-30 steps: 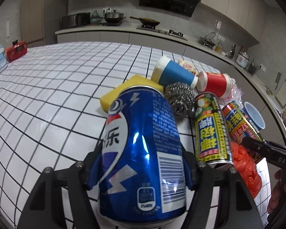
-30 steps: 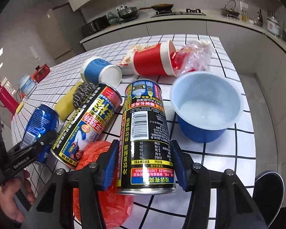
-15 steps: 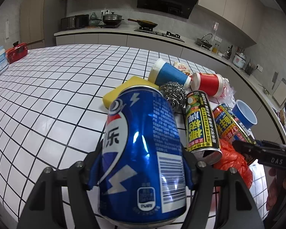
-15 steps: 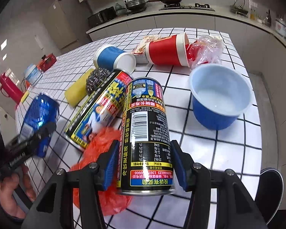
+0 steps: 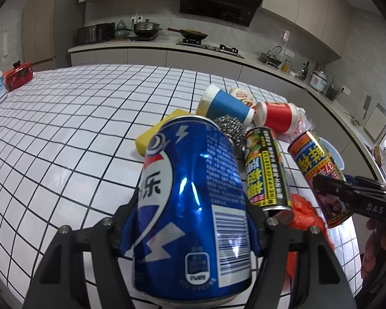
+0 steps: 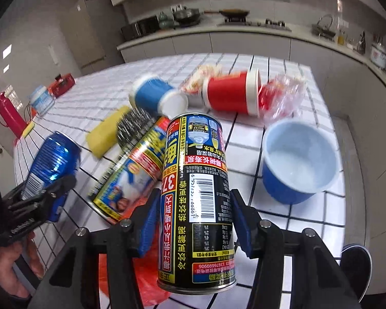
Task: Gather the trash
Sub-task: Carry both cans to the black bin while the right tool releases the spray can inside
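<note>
My left gripper (image 5: 193, 221) is shut on a blue soda can (image 5: 193, 195) and holds it above the white tiled counter (image 5: 77, 128). My right gripper (image 6: 194, 219) is shut on a black drink can (image 6: 196, 198), lifted off the counter; this can also shows in the left wrist view (image 5: 319, 177). A second black and yellow can (image 5: 265, 170) lies on the counter beside an orange plastic bag (image 5: 303, 213). The blue soda can and left gripper show at the left in the right wrist view (image 6: 51, 162).
A blue paper cup (image 6: 154, 95), a red paper cup (image 6: 231, 94), a crinkled clear wrapper (image 6: 283, 97), a steel scourer (image 6: 133, 128), a yellow sponge (image 6: 103, 136) and a blue bowl (image 6: 298, 159) lie on the counter. A red bottle (image 6: 7, 116) stands at the far left edge.
Both grippers have lifted their cans up and away from the counter. The right gripper's can has risen clear of the second can and the orange bag.
</note>
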Demonstrator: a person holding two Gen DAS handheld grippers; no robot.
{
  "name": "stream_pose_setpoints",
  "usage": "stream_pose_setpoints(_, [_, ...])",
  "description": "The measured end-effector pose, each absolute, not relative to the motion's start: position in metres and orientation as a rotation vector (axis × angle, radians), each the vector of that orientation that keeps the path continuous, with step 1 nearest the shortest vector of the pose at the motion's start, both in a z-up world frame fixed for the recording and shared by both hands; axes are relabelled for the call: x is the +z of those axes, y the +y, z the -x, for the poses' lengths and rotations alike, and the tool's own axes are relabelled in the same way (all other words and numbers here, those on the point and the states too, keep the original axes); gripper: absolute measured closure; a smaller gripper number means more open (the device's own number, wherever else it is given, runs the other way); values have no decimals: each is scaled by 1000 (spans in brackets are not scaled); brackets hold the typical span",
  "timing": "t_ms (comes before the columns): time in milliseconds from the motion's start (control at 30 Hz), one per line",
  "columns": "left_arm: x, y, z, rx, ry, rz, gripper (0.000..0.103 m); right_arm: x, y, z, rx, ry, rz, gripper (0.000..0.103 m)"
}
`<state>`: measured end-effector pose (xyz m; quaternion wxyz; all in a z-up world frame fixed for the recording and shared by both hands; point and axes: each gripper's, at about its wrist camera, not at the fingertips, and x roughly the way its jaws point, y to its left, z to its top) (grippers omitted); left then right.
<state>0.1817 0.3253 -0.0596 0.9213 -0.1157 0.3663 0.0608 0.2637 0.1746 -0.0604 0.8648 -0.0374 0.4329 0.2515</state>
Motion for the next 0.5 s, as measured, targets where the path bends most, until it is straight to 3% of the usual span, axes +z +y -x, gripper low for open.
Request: stream_pose_setpoints(500, [-22,247,-160,54,656,190,34,-3,76,-214,445,774,8,48])
